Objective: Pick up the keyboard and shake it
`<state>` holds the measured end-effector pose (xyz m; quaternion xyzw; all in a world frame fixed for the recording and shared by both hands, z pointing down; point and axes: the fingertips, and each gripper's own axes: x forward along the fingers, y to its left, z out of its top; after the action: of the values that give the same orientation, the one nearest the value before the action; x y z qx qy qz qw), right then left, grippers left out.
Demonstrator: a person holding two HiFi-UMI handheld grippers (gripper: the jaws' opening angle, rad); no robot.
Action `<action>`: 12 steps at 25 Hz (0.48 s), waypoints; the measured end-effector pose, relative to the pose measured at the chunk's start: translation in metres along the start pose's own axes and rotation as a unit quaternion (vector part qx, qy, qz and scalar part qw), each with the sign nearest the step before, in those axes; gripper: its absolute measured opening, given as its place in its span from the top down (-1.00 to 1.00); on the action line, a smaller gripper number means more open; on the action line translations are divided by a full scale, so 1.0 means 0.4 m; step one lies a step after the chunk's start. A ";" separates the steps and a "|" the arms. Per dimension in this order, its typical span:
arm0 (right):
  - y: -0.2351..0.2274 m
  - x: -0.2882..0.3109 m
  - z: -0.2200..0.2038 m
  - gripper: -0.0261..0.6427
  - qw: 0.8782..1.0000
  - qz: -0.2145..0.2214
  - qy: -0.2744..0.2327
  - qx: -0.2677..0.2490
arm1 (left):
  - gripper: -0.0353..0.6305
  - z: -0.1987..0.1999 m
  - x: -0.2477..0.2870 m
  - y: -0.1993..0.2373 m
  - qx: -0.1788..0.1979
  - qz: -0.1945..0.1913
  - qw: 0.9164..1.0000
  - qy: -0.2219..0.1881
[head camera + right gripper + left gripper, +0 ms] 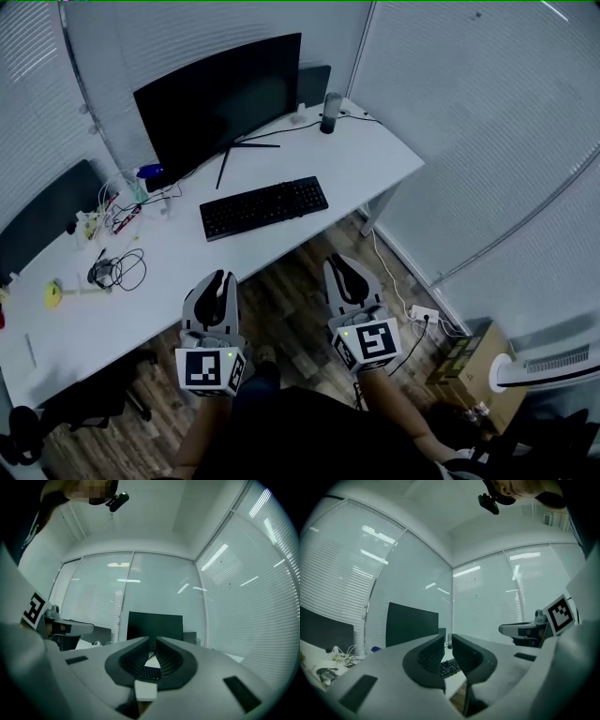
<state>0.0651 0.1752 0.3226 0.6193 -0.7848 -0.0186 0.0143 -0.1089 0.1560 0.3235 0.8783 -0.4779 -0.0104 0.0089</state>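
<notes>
- The left gripper (223, 278) and the right gripper (339, 263) are held side by side above the wooden floor (292, 302), pointing level toward the desk. Each has its jaws drawn together, tips all but meeting, and nothing sits between them.
- Just ahead of both sets of fingertips runs the front edge of the white desk (309, 150). Neither gripper touches it.
- Past that edge, the black keyboard (263, 207) lies flat on the desk, roughly parallel to the edge. Its left end is ahead of the left fingers and its right end is ahead of the right fingers. It is well apart from both.
- The keyboard is probably a stiff, fairly light plastic slab, long and thin, so it should not sag when lifted by its ends.
- Its casing looks smooth and could slip during a shake. The keys give under pressure and may pop off if pinched.
- The soundest hold seems to be one gripper on each short end, with the pads on the bare casing rim rather than on the keys.
- The jaws would have to open first. Because the keyboard sits flush on the desk, a lower finger needs to get under an end.
- No view shows whether a cable runs from the keyboard. A tether would limit the shake.
- Farther on, beyond the keyboard, stands the dark monitor (220, 98), its stand foot close behind the keyboard.
- Loose cables (120, 268) lie far to the left of the left fingers.
</notes>
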 end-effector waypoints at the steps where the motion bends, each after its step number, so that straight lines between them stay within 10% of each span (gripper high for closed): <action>1: -0.011 0.038 -0.007 0.83 1.000 -0.003 0.001 0.002 | 0.82 -0.010 0.035 0.027 -0.001 -0.002 1.000 0.004; 12: -0.097 0.309 -0.132 0.72 0.999 -0.026 0.046 0.005 | 0.52 -0.130 0.296 0.198 -0.022 -0.037 0.998 0.051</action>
<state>0.0766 0.0453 0.3735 0.6401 -0.7668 0.0134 0.0464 -0.1096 0.0139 0.3765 0.8943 -0.4439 0.0240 0.0523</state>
